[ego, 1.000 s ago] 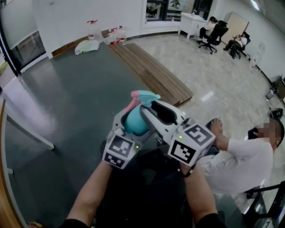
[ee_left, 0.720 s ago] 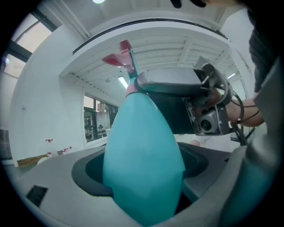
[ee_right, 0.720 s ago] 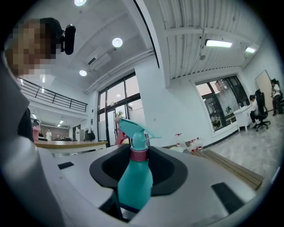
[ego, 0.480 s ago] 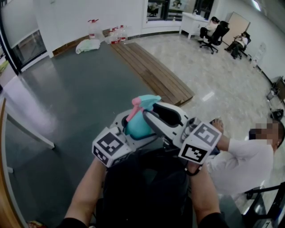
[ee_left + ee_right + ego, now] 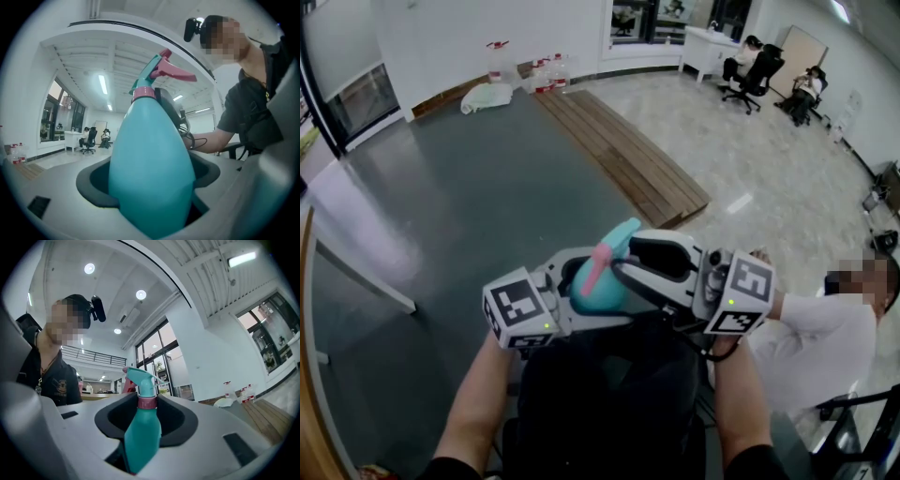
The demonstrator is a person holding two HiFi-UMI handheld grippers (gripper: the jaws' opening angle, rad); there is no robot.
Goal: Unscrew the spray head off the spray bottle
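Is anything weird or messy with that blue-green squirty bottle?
Nothing is spilled or broken. The teal plastic spray bottle just leans sideways in mid-air, its fat body clamped in the left gripper, and its spray head with the pink trigger is not yet off.

Head camera downward, gripper cameras close, sharing bottle [image 5: 151, 164]

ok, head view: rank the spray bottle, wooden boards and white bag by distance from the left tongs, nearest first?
1. spray bottle: gripped in the left tongs.
2. wooden boards: lying ahead, mid-room, up and right.
3. white bag: farthest, upper left.
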